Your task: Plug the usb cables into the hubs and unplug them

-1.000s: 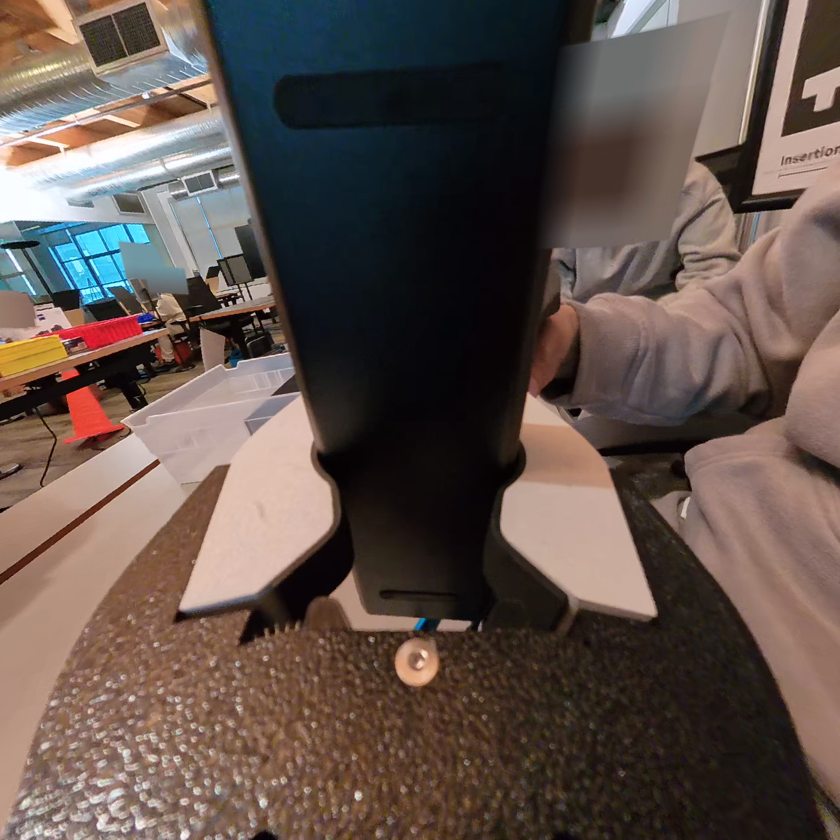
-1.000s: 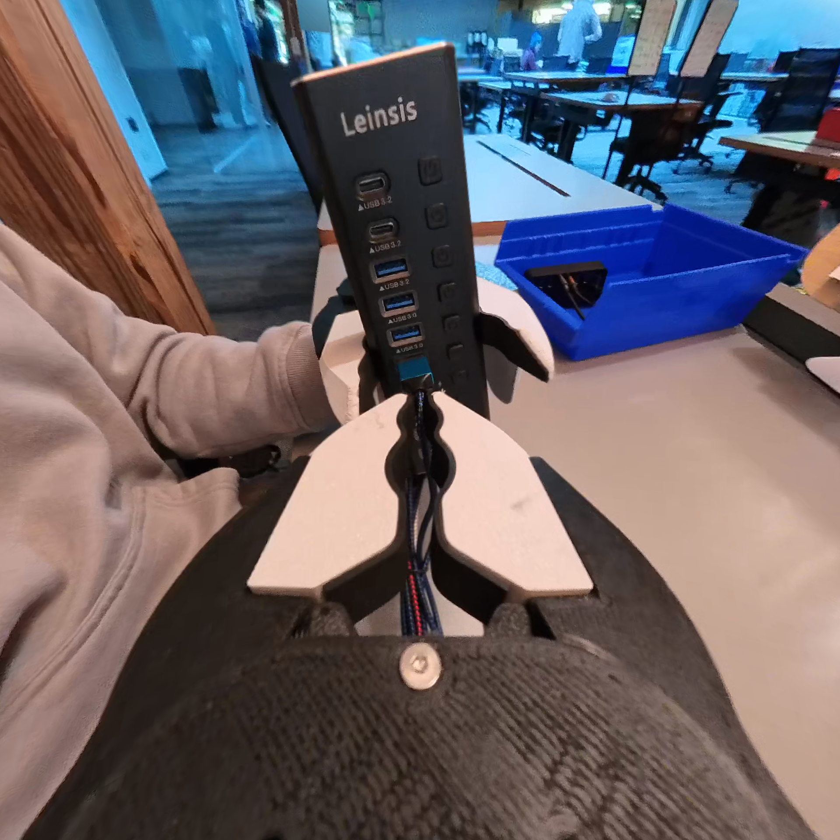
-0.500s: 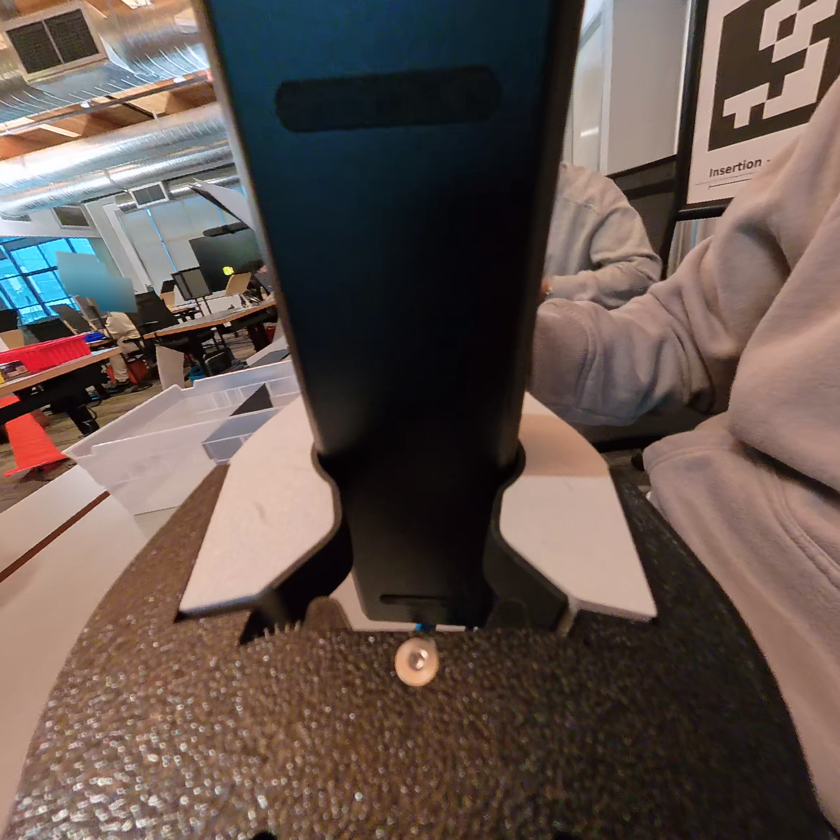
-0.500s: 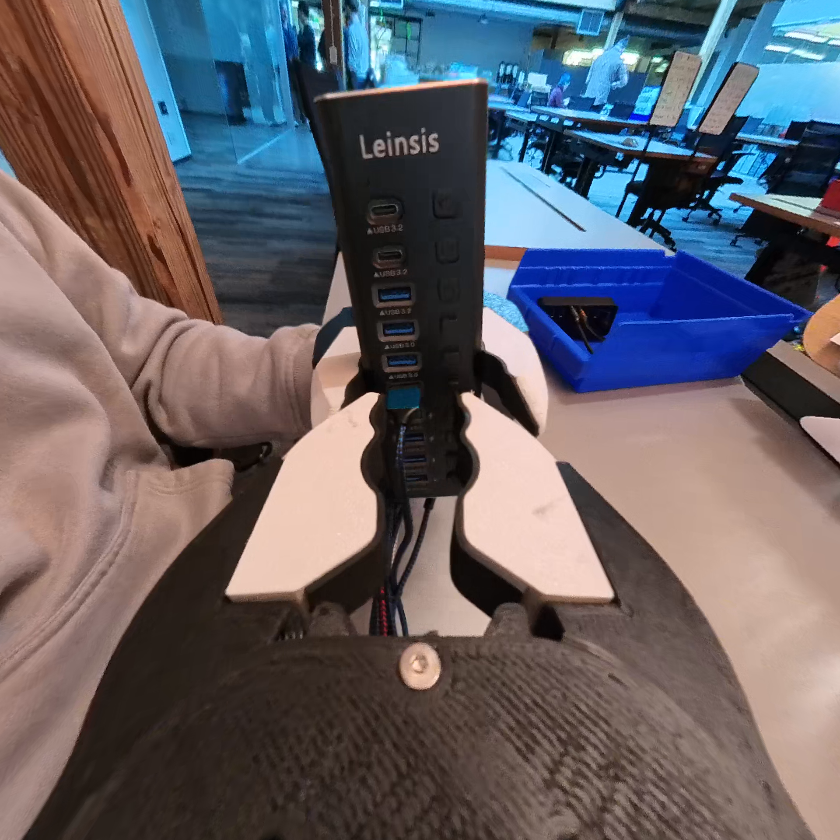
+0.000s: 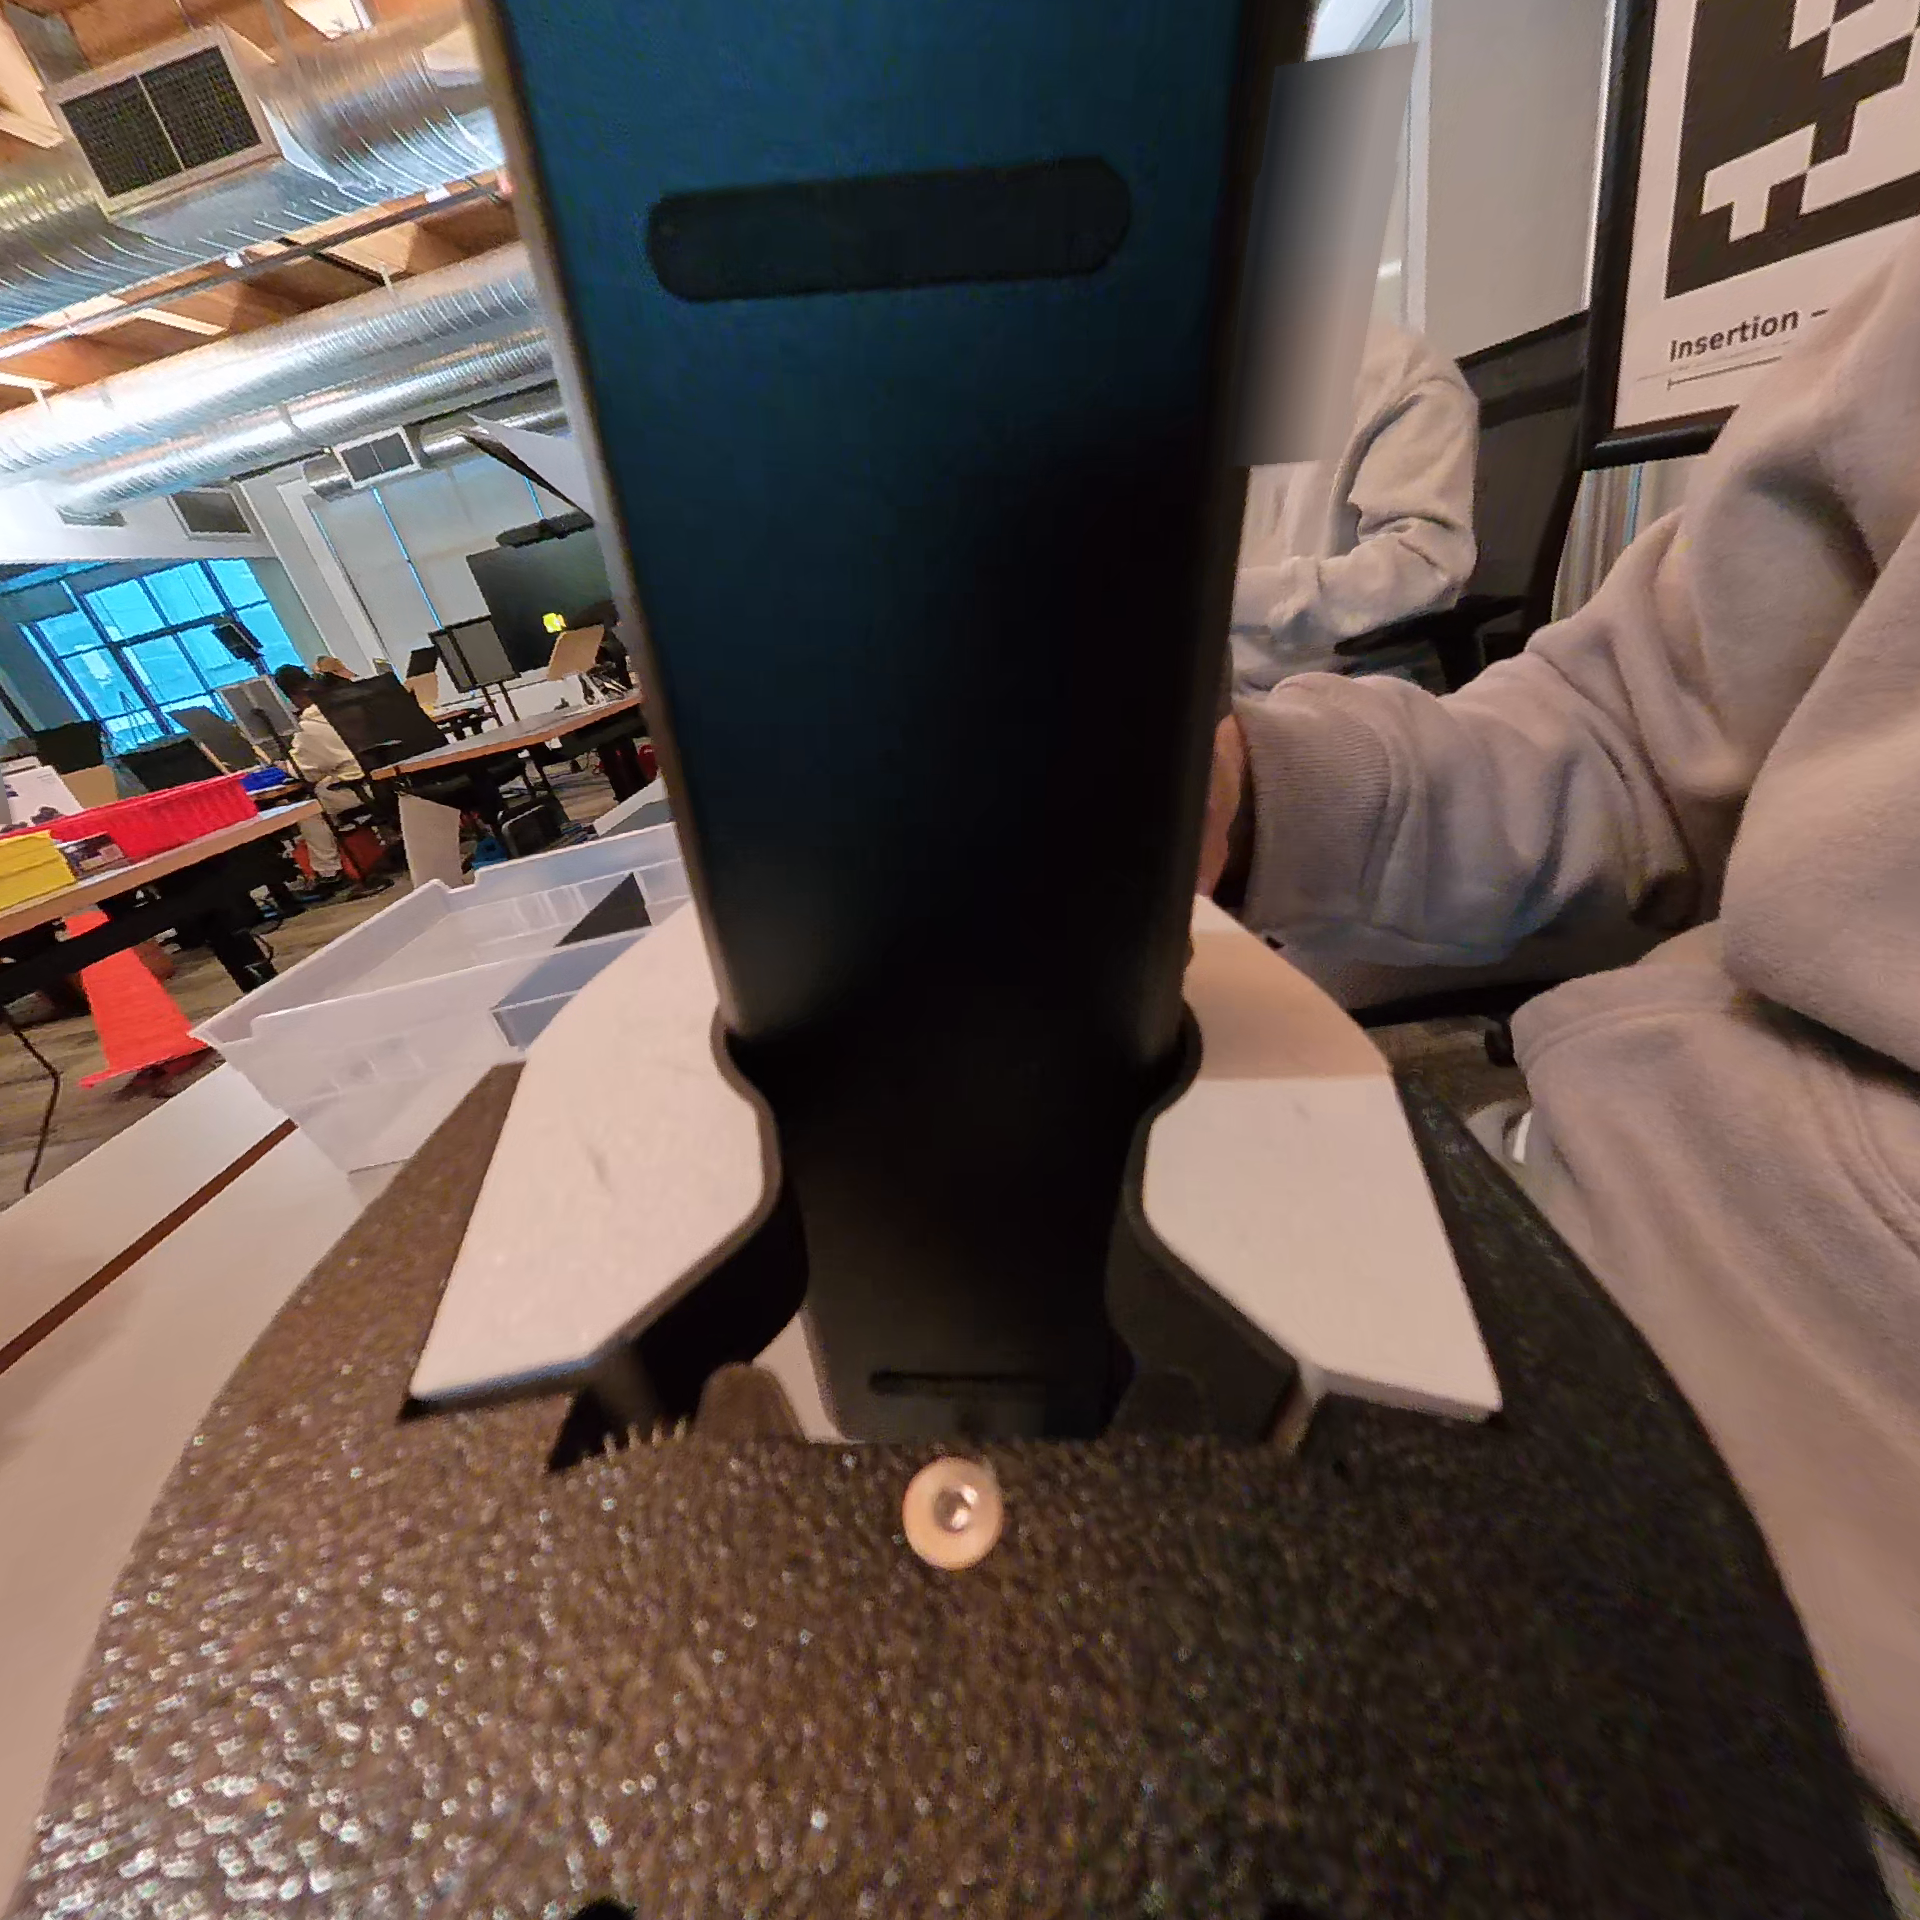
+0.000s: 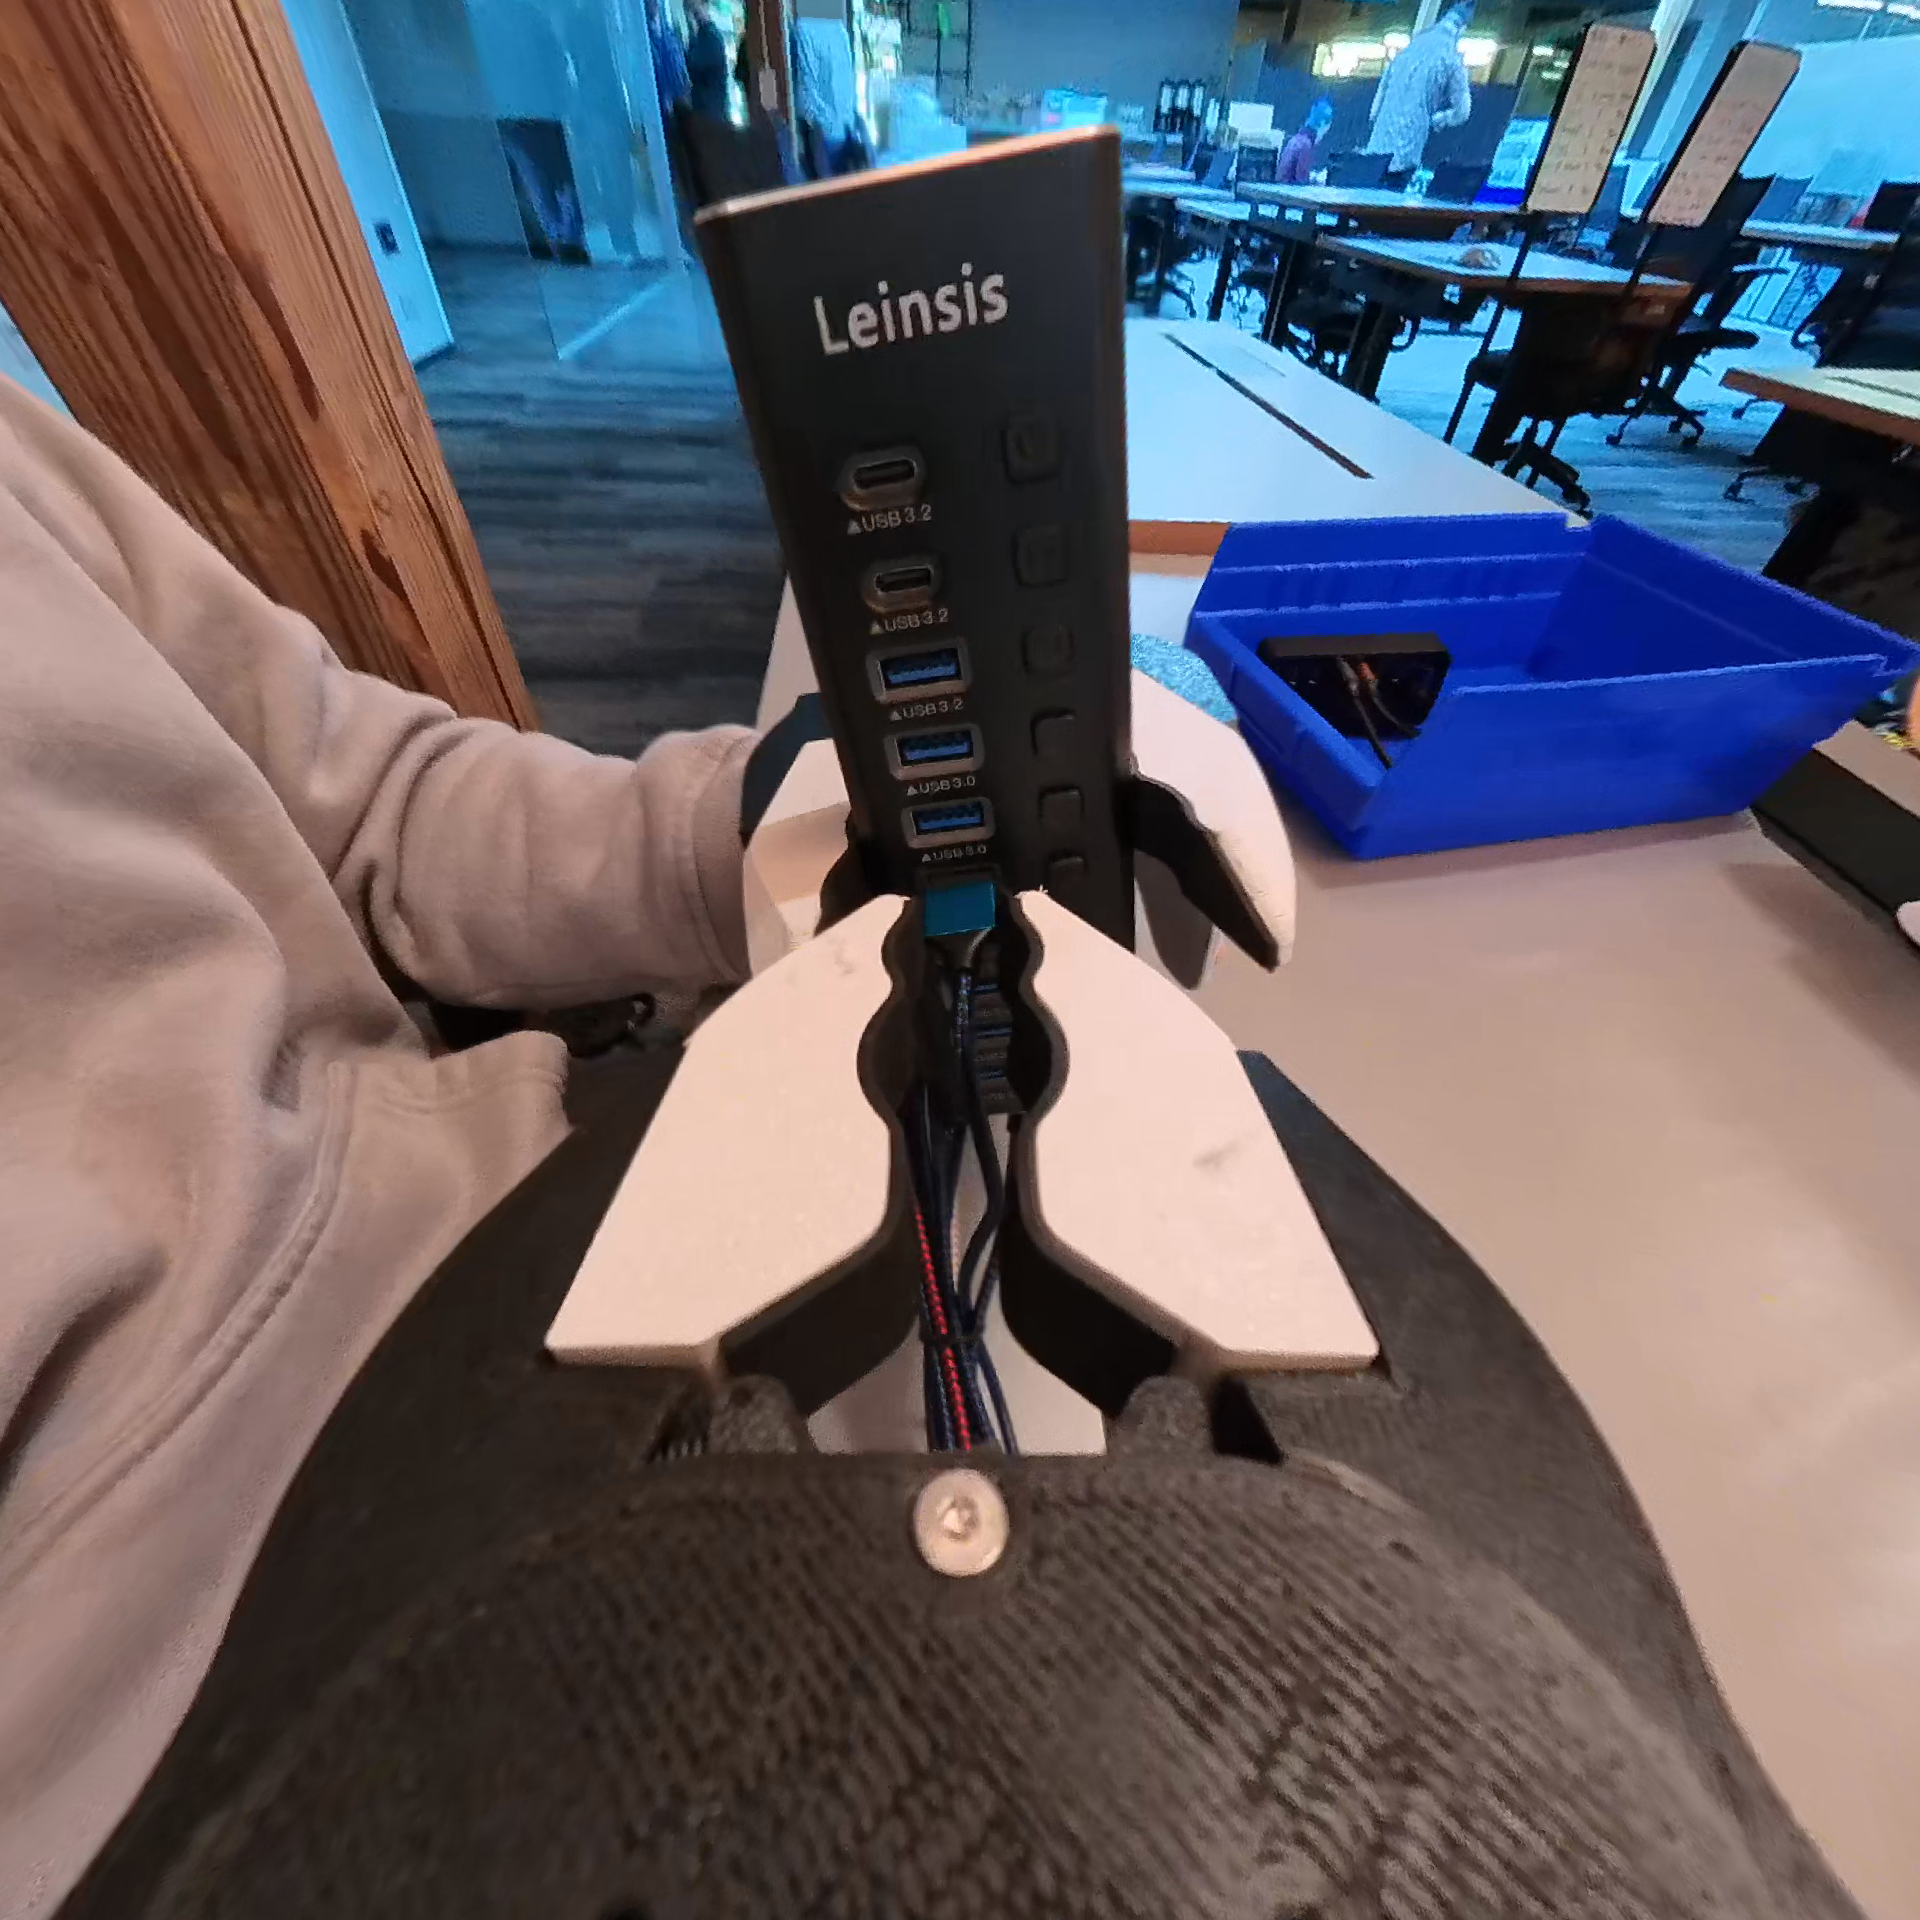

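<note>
- The left gripper [image 5: 956, 1049] is clamped on the hub [image 5: 914, 623], a long, flat, dark slab with a brushed, faintly blue-sheened back and an oblong rubbery pad near its upper end; the two white, matte, wing-shaped fingers [image 5: 623, 1174] press against its narrow edges.
- From the right wrist view the same hub [image 6: 935, 499] stands upright and slightly tilted, with its port face toward the camera: two small oval sockets above, then rectangular blue-lined sockets in a column, and a row of square buttons beside them.
- The left gripper [image 6: 1039, 883] shows there behind the hub, with its white fingers on either side of the lower body.
- The right gripper [image 6: 961, 925] has its scalloped white fingers [image 6: 769, 1122] drawn close together around the usb cable [image 6: 940, 1299], a braided cord in dark blue with red flecks running back between the fingers, with a thinner dark cord beside it.
- The cable's blue plug [image 6: 958, 906] sits at the fingertips against a lower socket of the hub; how deep it is seated cannot be told.
- Both gripper bodies are black with a rough, pebbled or woven-looking surface and one round metal screw at the centre.
- A grey fleece sleeve [image 6: 364, 831] reaches to the left gripper.
- On the smooth pale table [image 6: 1558, 1195] a glossy blue plastic bin [image 6: 1558, 707] holds another dark device; a translucent white tray [image 5: 416, 997] sits on the left side.
</note>
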`<state>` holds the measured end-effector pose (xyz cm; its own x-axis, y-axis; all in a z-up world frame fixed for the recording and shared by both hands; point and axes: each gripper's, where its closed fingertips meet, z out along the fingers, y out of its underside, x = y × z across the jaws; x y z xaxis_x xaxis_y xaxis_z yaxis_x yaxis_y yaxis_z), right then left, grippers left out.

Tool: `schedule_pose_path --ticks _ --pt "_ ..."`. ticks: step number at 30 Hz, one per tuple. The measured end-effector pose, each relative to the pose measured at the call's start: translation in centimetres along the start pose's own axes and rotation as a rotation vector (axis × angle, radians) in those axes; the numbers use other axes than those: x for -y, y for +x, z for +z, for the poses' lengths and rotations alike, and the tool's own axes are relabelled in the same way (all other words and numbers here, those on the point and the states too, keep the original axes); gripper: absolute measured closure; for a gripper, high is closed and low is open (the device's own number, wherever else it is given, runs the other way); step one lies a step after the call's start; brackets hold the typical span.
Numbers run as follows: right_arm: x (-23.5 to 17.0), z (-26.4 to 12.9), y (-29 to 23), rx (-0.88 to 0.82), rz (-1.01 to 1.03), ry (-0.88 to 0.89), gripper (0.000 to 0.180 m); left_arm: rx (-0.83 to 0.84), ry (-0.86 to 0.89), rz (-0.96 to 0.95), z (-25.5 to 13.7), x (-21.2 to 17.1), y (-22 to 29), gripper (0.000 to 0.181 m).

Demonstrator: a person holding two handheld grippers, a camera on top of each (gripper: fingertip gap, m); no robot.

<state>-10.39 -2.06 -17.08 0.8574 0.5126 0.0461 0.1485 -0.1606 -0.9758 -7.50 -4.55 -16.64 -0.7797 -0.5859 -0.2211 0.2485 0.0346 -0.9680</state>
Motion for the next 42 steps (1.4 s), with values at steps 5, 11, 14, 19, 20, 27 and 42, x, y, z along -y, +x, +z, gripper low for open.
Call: schedule_pose_path --ticks 5,11,14,19,20,27,42 --pt "-0.2 -0.8 -0.3 -0.024 -0.174 -0.136 0.165 -0.010 0.012 0.009 0.7 0.0 0.4 0.108" --pt "-0.8 -1.4 0.0 -0.020 -0.163 -0.204 0.165 0.013 -0.033 0.034 1.2 -0.6 0.3 0.108" --pt "-0.2 -5.7 2.8 -0.177 -0.109 -0.161 0.165 0.095 0.026 0.022 -1.0 0.4 -1.5 0.108" --pt "3.1 -14.4 6.0 -0.386 -0.106 -0.049 0.166 0.294 0.250 0.001 -9.3 6.5 -5.8 0.108" --pt "3.9 -15.7 6.5 -0.416 -0.149 -0.061 0.166 0.316 0.218 0.030 -9.3 6.6 -5.7 0.104" --pt "9.0 -25.6 10.9 -0.480 -0.263 -0.040 0.166 0.258 0.100 0.057 -7.1 5.4 -4.4 0.108" --pt "-8.5 -23.2 21.7 -0.459 -0.066 -0.363 0.166 0.128 0.010 -0.056 -3.0 1.1 -3.2 0.108"
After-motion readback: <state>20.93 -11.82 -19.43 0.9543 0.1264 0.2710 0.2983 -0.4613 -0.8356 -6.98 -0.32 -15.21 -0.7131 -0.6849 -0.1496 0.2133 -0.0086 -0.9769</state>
